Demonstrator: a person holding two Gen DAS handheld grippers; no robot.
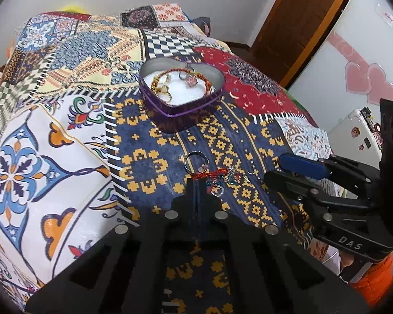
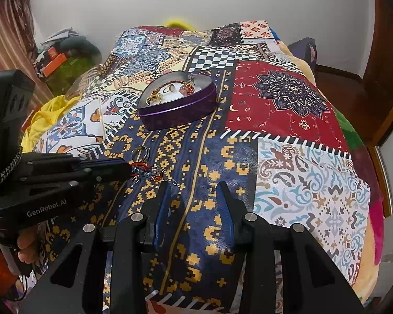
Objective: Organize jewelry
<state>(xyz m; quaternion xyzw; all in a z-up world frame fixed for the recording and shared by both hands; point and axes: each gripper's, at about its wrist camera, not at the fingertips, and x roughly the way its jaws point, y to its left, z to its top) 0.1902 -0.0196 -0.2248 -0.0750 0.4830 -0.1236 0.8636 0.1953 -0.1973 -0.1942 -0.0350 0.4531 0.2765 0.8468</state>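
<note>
A purple heart-shaped tin [image 1: 170, 110] [image 2: 180, 112] sits on the bed, holding gold chains, rings and an orange bracelet on white lining. Nearer lies a small jewelry pile: a steel ring [image 1: 195, 161] [image 2: 140, 153], a red cord bracelet [image 1: 214, 174], coloured beads [image 1: 226, 179] [image 2: 156, 174] and a small silver loop [image 1: 217, 191]. My left gripper [image 1: 196, 180] [image 2: 127, 166] is shut at the pile's left edge, and the red cord's end runs in between its tips. My right gripper [image 2: 195, 191] [image 1: 275, 168] stands open just right of the pile with only cloth between its blue pads.
A patchwork cover [image 2: 288, 99] drapes the bed and falls away at the left and right edges. A yellow cloth [image 2: 47, 115] and floor clutter [image 2: 65, 60] lie to the left. A wooden door [image 1: 301, 21] and a white case [image 1: 353, 130] stand to the right.
</note>
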